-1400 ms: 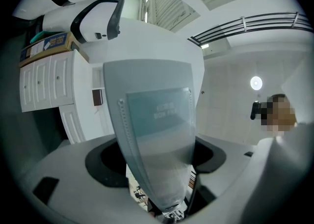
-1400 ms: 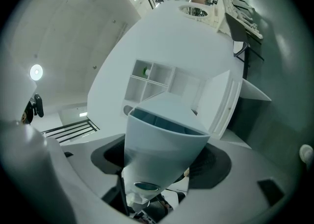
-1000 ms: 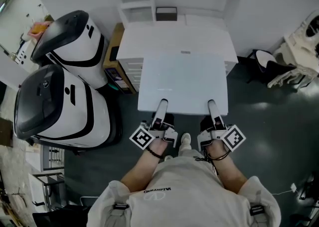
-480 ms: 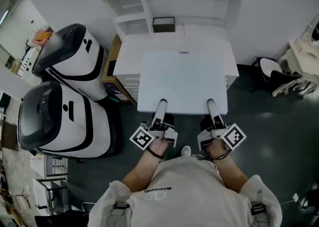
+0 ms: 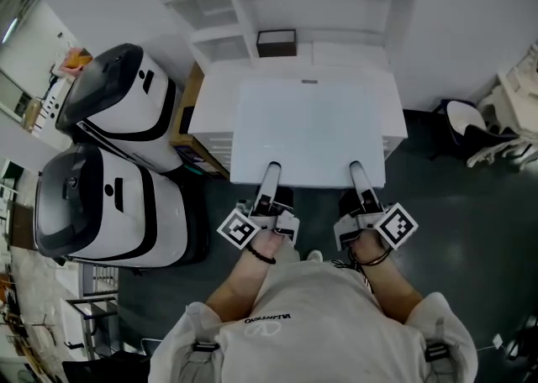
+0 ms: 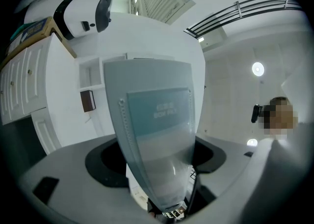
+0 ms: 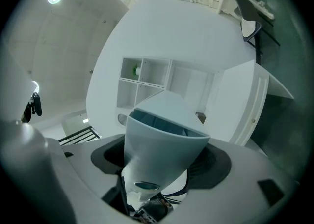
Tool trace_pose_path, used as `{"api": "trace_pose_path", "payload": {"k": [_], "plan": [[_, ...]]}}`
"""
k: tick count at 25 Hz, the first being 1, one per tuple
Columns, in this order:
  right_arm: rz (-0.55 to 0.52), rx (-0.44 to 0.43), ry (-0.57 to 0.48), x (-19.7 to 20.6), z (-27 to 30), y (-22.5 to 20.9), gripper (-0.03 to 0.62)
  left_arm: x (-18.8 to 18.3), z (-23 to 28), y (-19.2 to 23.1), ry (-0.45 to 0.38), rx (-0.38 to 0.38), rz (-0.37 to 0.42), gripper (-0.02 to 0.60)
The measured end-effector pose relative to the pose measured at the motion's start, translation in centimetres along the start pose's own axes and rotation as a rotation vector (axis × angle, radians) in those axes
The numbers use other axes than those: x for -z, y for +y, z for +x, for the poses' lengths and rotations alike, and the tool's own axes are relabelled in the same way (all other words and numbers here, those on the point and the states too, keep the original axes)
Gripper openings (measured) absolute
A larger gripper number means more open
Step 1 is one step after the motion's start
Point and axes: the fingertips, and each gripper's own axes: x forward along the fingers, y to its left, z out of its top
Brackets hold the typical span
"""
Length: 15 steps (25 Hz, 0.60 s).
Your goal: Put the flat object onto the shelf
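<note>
In the head view the person holds the flat object (image 5: pixel 309 125), a wide pale board, level out in front by its near edge. The left hand-held gripper (image 5: pixel 271 173) is clamped on that edge toward the left and the right hand-held gripper (image 5: pixel 356 171) toward the right. The board hangs over a low white cabinet (image 5: pixel 212 91), and its far edge lies close to the white shelf (image 5: pixel 244 16), where a small dark box (image 5: pixel 277 42) sits in one bay. Two white-and-black machines (image 5: pixel 113 91) stand to the left. The left gripper view shows the board (image 6: pixel 154 134) running out from between the jaws, which are closed on it, with the shelf bays (image 6: pixel 91 88) beyond. The right gripper view shows the same: its jaws grip the board's edge (image 7: pixel 164 139), and the open compartments (image 7: pixel 147 83) lie ahead. By my reading, the pickup and most of the carry are done. What is left is bringing the board to a shelf level, sliding it in and letting go.
</note>
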Motion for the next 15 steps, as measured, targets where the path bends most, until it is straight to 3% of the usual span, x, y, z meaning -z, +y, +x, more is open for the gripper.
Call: {"api": "trace_pose_path", "payload": {"k": [7,15], "plan": [[-0.029,0.018,-0.017,-1.9,3.9,-1.6,0.353,-0.9,4.2,3.0,0.017,0.013,-0.02,0.348],[-0.069,0.014,-0.041,-4.3,12.4,-2.6,0.353,-4.6,11.7,6.9,0.025,0.048,-0.048,0.348]]}}
